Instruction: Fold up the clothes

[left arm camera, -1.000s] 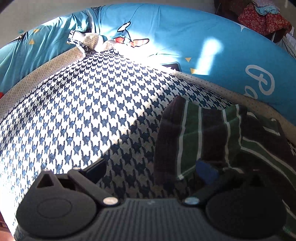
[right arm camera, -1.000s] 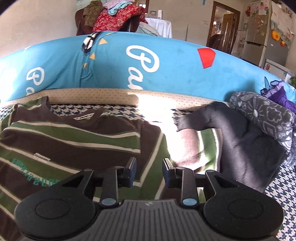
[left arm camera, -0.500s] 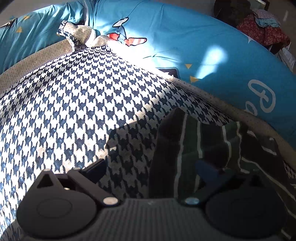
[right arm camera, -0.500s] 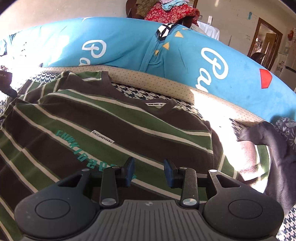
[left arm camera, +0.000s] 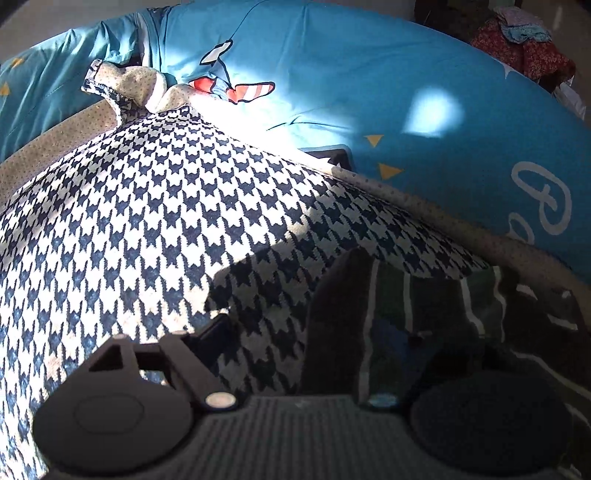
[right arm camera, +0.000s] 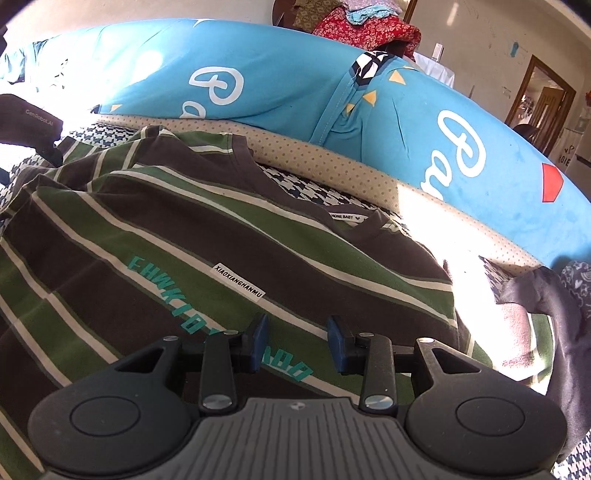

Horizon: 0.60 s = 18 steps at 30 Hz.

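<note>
A brown T-shirt with green and white stripes (right arm camera: pixel 221 229) lies spread flat on the houndstooth bed cover (left arm camera: pixel 147 221), collar toward the blue bolster. In the left wrist view its shaded sleeve (left arm camera: pixel 343 314) lies between my left gripper's fingers. The left gripper (left arm camera: pixel 308 332) is low over the sleeve's edge and its jaws are closing, with the pads still apart from the cloth. My right gripper (right arm camera: pixel 298 341) hovers over the shirt's chest print, its jaws a narrow gap apart with nothing pinched. The left gripper's black body (right arm camera: pixel 29 125) shows at the far left of the right wrist view.
A long blue bolster (right arm camera: pixel 277 74) with white lettering runs along the back of the bed. A black garment (right arm camera: pixel 546 302) lies crumpled to the right of the shirt, over a pink and green cloth (right arm camera: pixel 517 332). A pile of clothes (right arm camera: pixel 362 29) sits behind the bolster.
The left gripper's jaws have narrowed around the sleeve's edge as it moved closer. The right gripper has slid left across the shirt, from its right side to the chest print, and rolled.
</note>
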Tool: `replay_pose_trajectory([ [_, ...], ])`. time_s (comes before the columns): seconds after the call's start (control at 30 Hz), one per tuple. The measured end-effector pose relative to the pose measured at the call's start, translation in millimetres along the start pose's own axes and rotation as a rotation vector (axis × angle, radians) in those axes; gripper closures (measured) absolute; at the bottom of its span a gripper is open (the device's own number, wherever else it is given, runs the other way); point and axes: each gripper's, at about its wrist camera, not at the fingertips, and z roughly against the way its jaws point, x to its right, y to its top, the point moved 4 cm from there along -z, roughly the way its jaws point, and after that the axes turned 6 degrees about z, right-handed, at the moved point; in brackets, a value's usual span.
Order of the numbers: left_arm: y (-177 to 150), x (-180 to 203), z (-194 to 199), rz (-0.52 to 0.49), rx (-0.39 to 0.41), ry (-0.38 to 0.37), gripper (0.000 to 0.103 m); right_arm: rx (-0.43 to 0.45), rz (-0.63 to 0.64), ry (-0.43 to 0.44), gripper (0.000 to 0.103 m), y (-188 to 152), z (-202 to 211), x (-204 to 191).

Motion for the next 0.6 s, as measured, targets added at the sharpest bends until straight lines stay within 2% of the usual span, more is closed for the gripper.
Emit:
replay_pose_trajectory([
  [0.03, 1, 1, 0, -0.007, 0.01, 0.006, 0.049, 0.0, 0.002, -0.002, 0.069, 0, 0, 0],
  [0.07, 1, 1, 1, -0.012, 0.022, 0.01, 0.06, 0.0, 0.004, -0.004, 0.069, 0, -1, -1],
  [0.1, 1, 2, 1, -0.016, 0.029, 0.009, 0.064, 0.0, 0.006, -0.006, 0.069, 0, -1, -1],
  [0.17, 1, 5, 2, -0.026, 0.04, 0.005, 0.086, 0.002, 0.01, -0.01, 0.069, 0, -1, -1],
  [0.23, -1, 8, 3, -0.058, 0.067, 0.046, 0.101, 0.002, 0.013, -0.013, 0.069, 0, -2, -2],
  [0.33, 2, 1, 0, -0.08, 0.11, 0.142, 0.103, 0.001, 0.016, -0.015, 0.068, 0, -2, -2],
  [0.5, 14, -21, -9, -0.047, 0.118, 0.196, 0.103, -0.001, 0.01, -0.007, 0.068, -1, -1, 0],
  [0.6, 18, -24, -9, 0.014, 0.06, 0.09, 0.098, -0.003, 0.002, 0.0, 0.068, -1, -1, 2],
])
